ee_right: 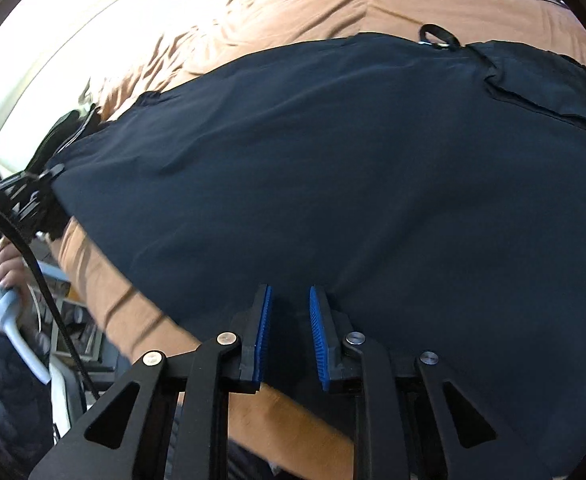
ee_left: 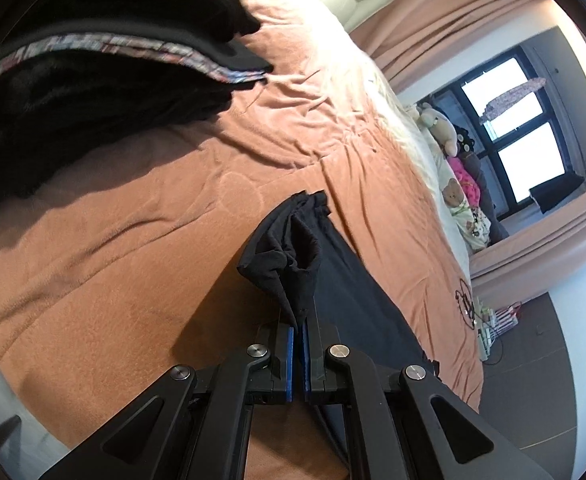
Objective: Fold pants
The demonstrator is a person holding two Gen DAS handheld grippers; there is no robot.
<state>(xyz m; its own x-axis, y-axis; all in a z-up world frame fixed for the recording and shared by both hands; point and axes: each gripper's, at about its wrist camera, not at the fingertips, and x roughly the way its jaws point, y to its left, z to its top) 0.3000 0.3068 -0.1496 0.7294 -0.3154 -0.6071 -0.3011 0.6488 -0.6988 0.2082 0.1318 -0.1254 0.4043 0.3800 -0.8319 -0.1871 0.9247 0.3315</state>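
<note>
Dark pants (ee_right: 333, 168) lie spread across the orange bedspread (ee_left: 113, 272), one bunched end lifted off it. Left gripper (ee_left: 297, 320) clamped on that end, cloth pinched between the blue pads. Right gripper (ee_right: 291, 304) low over the near edge of the pants, jaws a little apart, nothing pinched between them that can be seen. Could catch bedspread together with pants on closing, being so near the edge. Could grab one layer only, leaving the fold crooked. Thin pinch on the left might slip under pull. Black pile (ee_left: 93, 80) far left, well apart.
</note>
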